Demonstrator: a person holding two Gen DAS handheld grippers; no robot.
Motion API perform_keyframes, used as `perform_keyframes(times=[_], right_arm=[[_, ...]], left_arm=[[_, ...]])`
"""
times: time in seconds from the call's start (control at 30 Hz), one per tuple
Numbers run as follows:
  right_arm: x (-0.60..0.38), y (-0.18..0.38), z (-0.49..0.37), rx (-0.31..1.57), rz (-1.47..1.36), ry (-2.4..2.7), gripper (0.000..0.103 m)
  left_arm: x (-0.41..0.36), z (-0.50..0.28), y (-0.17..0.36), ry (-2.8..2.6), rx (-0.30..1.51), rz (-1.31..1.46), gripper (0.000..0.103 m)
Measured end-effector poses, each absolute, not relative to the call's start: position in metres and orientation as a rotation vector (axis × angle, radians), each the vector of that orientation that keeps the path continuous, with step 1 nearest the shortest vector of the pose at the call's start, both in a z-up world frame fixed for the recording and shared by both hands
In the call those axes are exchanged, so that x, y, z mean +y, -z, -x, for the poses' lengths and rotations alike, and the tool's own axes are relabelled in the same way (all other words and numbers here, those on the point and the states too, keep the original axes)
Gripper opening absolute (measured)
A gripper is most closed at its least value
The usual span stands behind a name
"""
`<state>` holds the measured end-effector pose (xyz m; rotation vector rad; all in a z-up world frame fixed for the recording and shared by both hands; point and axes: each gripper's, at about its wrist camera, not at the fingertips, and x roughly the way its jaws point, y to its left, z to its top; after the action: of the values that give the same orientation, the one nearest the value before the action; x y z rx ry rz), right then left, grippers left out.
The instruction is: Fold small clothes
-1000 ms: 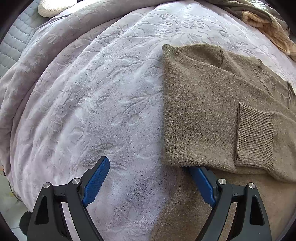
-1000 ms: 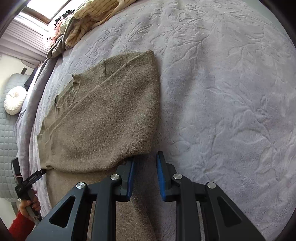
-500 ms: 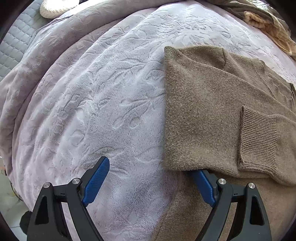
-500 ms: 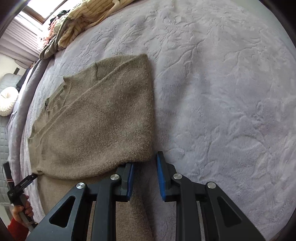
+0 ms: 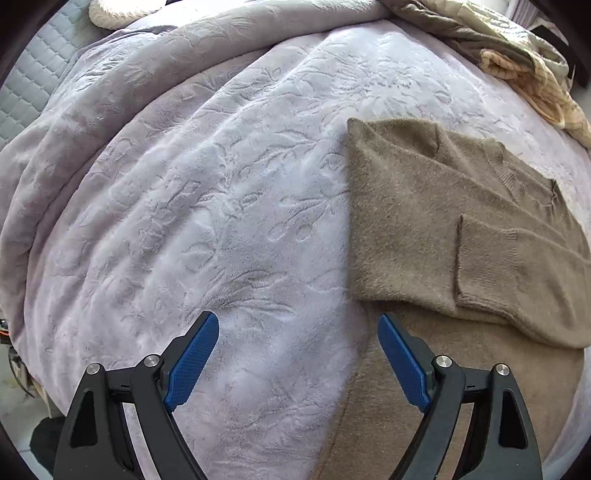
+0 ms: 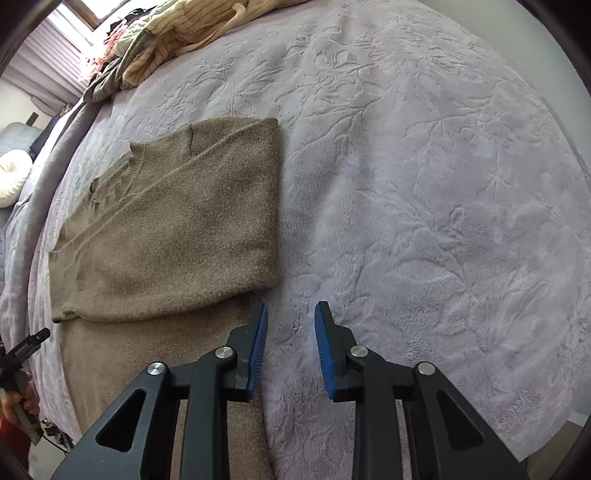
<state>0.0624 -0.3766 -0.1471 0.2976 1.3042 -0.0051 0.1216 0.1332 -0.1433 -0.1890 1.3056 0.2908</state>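
1. Sweater [image 5: 424, 221] – brown knit, fuzzy matt nap; ribbed cuff [image 5: 484, 266] and ribbed collar [image 6: 129, 166].
2. Blanket [image 5: 221, 203] – pale lilac plush fleece, embossed leaf pattern, soft slight sheen.
3. Left gripper [image 5: 297, 350] – matt black plastic arms, blue pads with fine dotted texture, shiny metal pins.
4. Right gripper [image 6: 290, 332] – same matt black plastic, blue ridged pads, bright metal pins.
5. Clothes pile [image 6: 177, 33] – cream striped woven cloth, olive cloth, matt, creased.
6. Mattress [image 5: 33, 77] – grey quilted fabric, stitched squares.
7. Cushion [image 6: 13, 173] – off-white, pleated cloth, matt.
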Motion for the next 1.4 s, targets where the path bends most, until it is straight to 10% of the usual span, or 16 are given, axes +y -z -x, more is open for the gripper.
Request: perform_keyframes(times=[1.4], right_arm=[[-0.304,0.147,-0.037,1.410,-0.334,-0.069,0.033]], left_arm=[[0.033,-0.109,0.146,-0.071,1.426,0.091,0.089]])
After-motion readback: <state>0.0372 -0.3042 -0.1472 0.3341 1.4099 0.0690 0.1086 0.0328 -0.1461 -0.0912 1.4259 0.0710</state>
